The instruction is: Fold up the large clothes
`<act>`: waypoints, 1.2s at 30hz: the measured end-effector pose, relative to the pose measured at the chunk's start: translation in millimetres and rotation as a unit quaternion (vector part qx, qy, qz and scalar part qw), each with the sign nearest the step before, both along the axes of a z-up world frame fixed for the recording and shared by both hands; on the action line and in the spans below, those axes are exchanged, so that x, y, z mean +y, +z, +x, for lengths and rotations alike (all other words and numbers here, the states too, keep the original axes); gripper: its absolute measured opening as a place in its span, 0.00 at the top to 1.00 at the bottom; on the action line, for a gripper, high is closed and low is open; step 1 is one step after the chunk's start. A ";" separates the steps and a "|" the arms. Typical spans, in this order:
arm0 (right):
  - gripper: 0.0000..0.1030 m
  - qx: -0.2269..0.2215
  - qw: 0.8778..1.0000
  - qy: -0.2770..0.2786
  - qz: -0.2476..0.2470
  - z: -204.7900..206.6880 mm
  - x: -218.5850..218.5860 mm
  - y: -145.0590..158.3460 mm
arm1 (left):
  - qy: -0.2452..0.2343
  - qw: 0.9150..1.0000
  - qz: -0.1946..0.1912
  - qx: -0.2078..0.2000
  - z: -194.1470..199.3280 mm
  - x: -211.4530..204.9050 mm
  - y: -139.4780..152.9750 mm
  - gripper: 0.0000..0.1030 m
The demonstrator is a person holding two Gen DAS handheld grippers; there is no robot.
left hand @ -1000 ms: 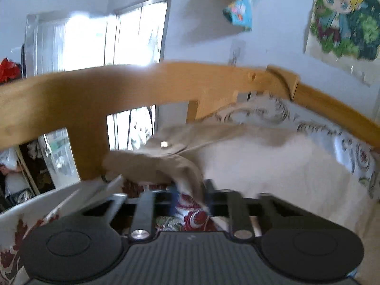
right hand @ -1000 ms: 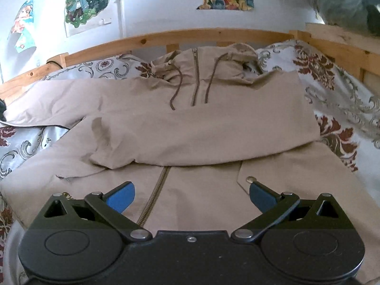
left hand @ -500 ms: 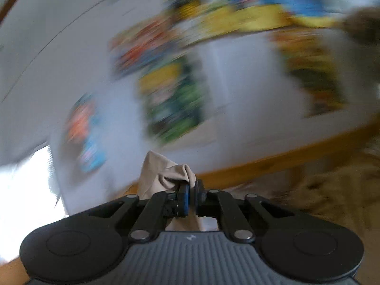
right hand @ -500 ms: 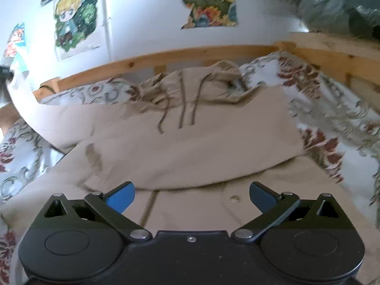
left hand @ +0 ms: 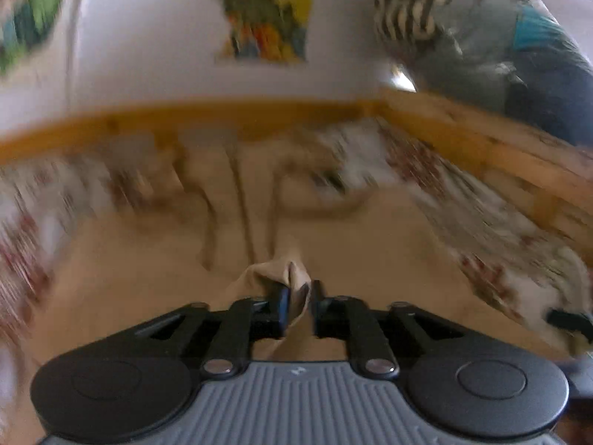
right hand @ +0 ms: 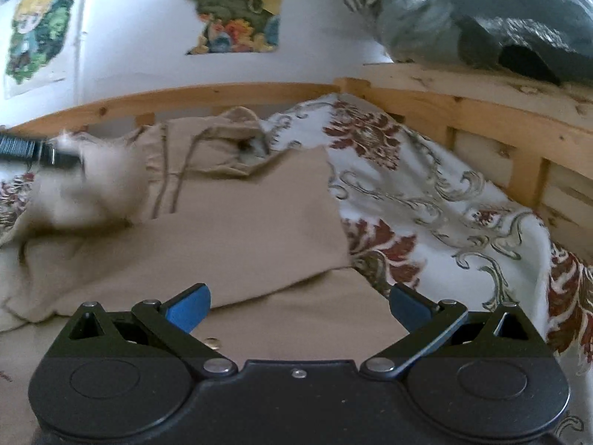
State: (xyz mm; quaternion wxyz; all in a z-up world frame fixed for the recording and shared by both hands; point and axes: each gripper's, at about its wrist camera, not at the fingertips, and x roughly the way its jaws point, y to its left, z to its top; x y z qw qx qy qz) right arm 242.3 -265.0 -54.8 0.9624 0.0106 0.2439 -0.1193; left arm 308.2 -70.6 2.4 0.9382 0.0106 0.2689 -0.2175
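Sprawling beige jacket [right hand: 237, 222] (sleeve folded across)

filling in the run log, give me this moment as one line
left gripper: jaws opening, jacket sleeve between them | right gripper: open, empty, above jacket | stage: sleeve fold

Motion blur smears the jacket [left hand: 155, 259] (left wrist view) and bedspread [left hand: 463, 222].
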 end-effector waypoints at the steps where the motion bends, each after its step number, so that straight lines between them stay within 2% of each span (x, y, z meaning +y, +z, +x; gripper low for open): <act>1: 0.01 0.002 1.000 -0.003 -0.002 1.7 -0.7 -1.7 | -0.015 1.000 -0.005 0.011 -5.9 4.0 -4.1 0.54; 2: 0.01 0.003 1.000 -0.003 -0.002 3.2 -1.6 -2.5 | -0.022 1.000 -0.004 0.010 -13.4 7.0 -6.6 0.35; 3: 0.01 0.002 1.000 -0.002 -0.001 3.7 -1.7 -2.0 | -0.027 1.000 -0.001 0.004 -20.2 9.5 -8.3 0.29; 4: 0.01 -0.001 1.000 0.000 0.001 4.2 -2.3 -1.2 | -0.031 0.999 0.007 -0.004 -29.8 13.1 -8.9 0.24; 6: 0.01 -0.007 1.000 0.004 0.005 5.1 -2.6 1.5 | -0.041 0.999 0.020 -0.005 -43.1 15.1 -5.4 0.21; 8: 0.01 -0.011 1.000 0.009 0.011 4.2 -0.7 4.3 | -0.027 0.999 0.031 -0.006 -55.0 19.7 -2.4 0.12; 13: 0.01 -0.023 0.999 0.032 0.030 -1.1 6.9 7.0 | 0.043 0.996 0.072 0.008 -73.2 38.9 -3.0 0.07; 16: 0.01 -0.034 0.997 0.056 0.034 -4.9 18.5 10.1 | 0.090 0.988 0.124 0.021 -74.4 50.8 -7.1 0.05; 18: 0.01 -0.039 0.996 0.075 0.023 -6.3 28.5 10.4 | 0.098 0.982 0.156 0.045 -71.1 62.7 -7.1 0.05; 21: 0.01 -0.037 0.994 0.106 0.008 -4.5 44.7 4.6 | 0.111 0.976 0.180 0.059 -66.8 88.9 -2.4 0.05; 26: 0.01 -0.022 0.989 0.146 -0.015 2.2 70.6 -7.5 | 0.176 0.963 0.199 0.050 -36.7 128.1 6.2 0.03; 30: 0.01 -0.025 0.986 0.155 -0.057 12.2 95.3 -14.3 | 0.225 0.956 0.186 0.034 9.7 148.2 0.1 0.03; 33: 0.01 -0.018 0.980 0.182 -0.076 38.7 119.8 -16.5 | 0.260 0.951 0.159 0.056 45.0 161.2 -13.3 0.03; 36: 0.02 0.007 0.969 0.213 -0.125 63.4 146.5 -26.9 | 0.275 0.945 0.165 0.071 69.7 164.7 -32.3 0.03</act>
